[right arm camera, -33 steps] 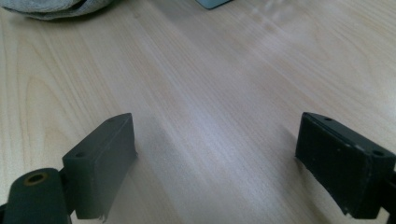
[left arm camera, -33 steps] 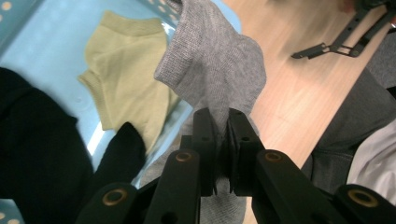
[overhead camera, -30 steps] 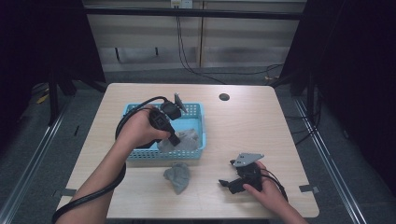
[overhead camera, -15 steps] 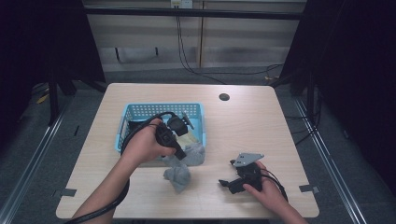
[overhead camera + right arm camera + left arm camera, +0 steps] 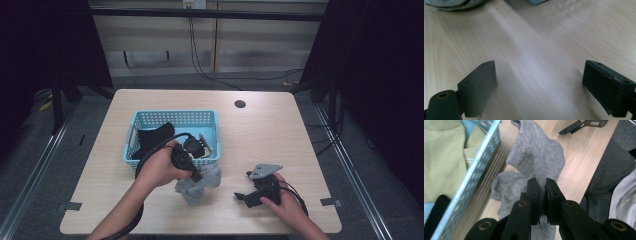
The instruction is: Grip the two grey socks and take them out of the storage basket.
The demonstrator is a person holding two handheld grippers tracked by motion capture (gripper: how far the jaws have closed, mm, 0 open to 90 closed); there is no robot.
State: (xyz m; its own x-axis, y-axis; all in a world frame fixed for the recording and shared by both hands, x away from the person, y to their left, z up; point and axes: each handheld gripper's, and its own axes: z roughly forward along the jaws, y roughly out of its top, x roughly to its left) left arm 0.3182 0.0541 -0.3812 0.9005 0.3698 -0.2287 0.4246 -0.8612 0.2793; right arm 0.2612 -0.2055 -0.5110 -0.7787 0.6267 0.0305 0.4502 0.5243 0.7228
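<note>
A grey sock is being laid on the table beside the basket.

The left gripper (image 5: 542, 195) is clamped tight on a grey sock (image 5: 536, 157), which is draped over a second grey sock (image 5: 507, 188) on the table (image 5: 260, 135), just in front of the blue basket (image 5: 172, 117); dark and yellow-green clothing is left in the basket. The right gripper (image 5: 248, 196) is rested on the table well apart from the socks, its jaws held wide with nothing between them. Next, the sock is probably to be released, which calls for the left jaws to be opened.

Left gripper (image 5: 196, 176) carried grey sock (image 5: 210, 176) from basket (image 5: 135, 131) onto 2nd sock (image 5: 189, 192).
</note>
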